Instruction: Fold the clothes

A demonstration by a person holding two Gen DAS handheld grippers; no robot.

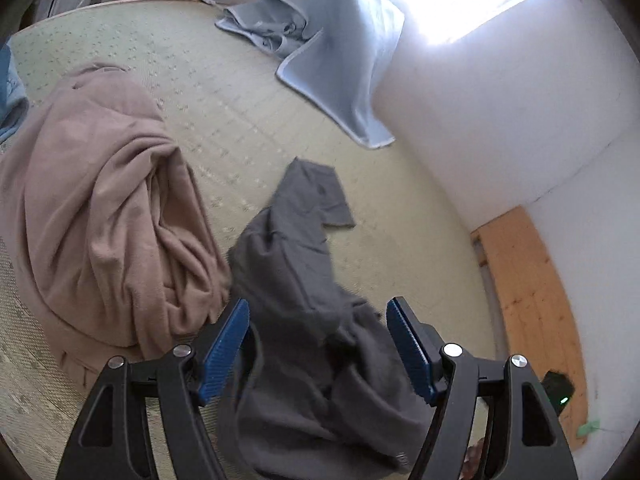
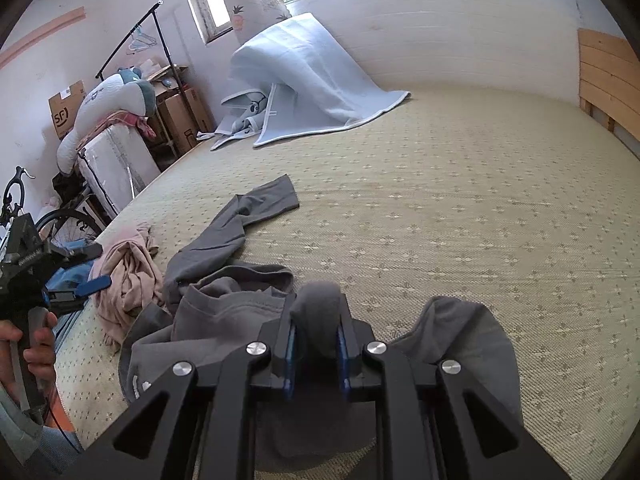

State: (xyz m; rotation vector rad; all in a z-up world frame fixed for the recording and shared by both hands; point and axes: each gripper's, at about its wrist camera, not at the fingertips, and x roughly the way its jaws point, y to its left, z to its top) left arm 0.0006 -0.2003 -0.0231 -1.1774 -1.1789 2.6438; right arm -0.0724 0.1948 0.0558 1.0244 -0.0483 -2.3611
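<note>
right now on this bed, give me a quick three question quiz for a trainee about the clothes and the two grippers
1. True or false: the right gripper is clamped on a bunch of the grey shirt.
2. Which garment lies crumpled beside the grey shirt? A. pink garment B. yellow towel C. black jeans
3. Fill in: the left gripper stands ____ above the grey shirt, pads not pressing on it.

Key
1. True: grey cloth is pinched between its blue pads.
2. A. The light blue blanket sits farther off, against the wall.
3. open
</note>
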